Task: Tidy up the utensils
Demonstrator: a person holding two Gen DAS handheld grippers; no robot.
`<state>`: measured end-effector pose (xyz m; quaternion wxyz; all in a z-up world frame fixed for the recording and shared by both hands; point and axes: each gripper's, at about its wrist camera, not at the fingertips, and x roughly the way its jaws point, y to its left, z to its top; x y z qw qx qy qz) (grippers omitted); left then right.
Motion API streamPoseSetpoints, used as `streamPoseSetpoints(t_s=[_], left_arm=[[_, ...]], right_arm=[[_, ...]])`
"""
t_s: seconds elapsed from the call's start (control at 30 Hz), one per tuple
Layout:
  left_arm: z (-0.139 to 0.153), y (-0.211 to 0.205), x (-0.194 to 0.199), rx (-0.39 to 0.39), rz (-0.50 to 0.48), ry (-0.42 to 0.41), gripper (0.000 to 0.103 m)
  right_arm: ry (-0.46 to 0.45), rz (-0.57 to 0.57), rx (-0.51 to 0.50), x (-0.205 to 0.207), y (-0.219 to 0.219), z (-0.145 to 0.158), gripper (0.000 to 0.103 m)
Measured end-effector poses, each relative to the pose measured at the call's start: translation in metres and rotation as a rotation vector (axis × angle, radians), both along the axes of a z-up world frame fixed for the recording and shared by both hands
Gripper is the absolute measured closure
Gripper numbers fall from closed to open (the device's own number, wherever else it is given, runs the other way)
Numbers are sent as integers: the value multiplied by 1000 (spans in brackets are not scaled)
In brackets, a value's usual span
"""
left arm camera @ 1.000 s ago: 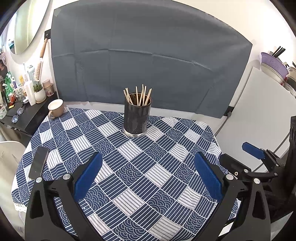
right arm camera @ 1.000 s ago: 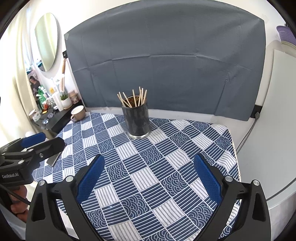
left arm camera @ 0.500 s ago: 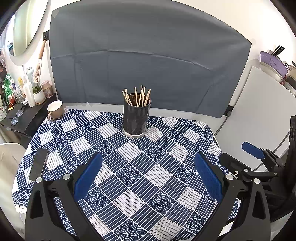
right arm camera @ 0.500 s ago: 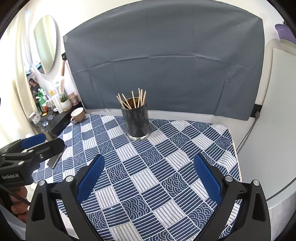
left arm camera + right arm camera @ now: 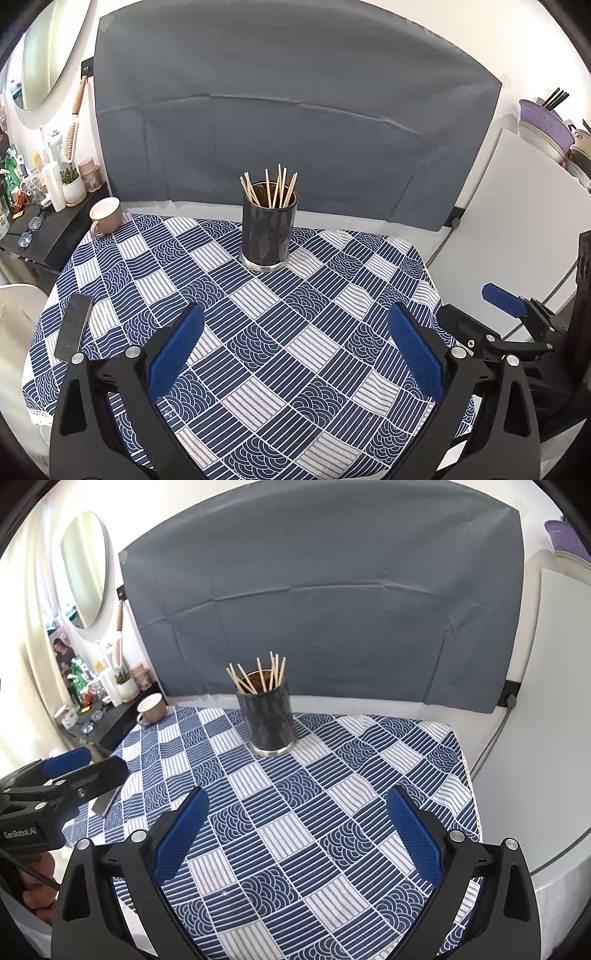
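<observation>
A dark cylindrical utensil holder (image 5: pixel 267 232) stands upright at the back middle of the table, with several wooden chopsticks (image 5: pixel 271 186) sticking out of its top. It also shows in the right wrist view (image 5: pixel 269 718). My left gripper (image 5: pixel 295 325) is open and empty, held above the near part of the table, well short of the holder. My right gripper (image 5: pixel 297 808) is open and empty, held likewise to the right of the left one. The right gripper shows at the right edge of the left wrist view (image 5: pixel 506 306).
The table carries a blue and white patterned cloth (image 5: pixel 258 332). A beige mug (image 5: pixel 106 214) stands at its back left corner and a dark phone (image 5: pixel 74 326) lies near its left edge. A cluttered black shelf (image 5: pixel 33 225) is to the left, a white panel (image 5: pixel 517 221) to the right.
Both grippers have drawn back and risen slightly, so the holder looks a little further off. Both stay open and empty.
</observation>
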<state>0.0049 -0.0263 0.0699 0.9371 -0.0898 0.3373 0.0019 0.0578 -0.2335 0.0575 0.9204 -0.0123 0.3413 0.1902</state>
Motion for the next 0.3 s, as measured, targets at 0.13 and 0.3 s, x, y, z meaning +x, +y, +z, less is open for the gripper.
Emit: streamPoseSetpoints(t_s=[0.13,0.3], left_arm=[[-2,2,2,-13,-5,10,6],[-6,5,6,-34,-7,26,6]], right_arm=[[9,3,-6,3,2,-1,10],[14,5,-11,6,3,-2,10]])
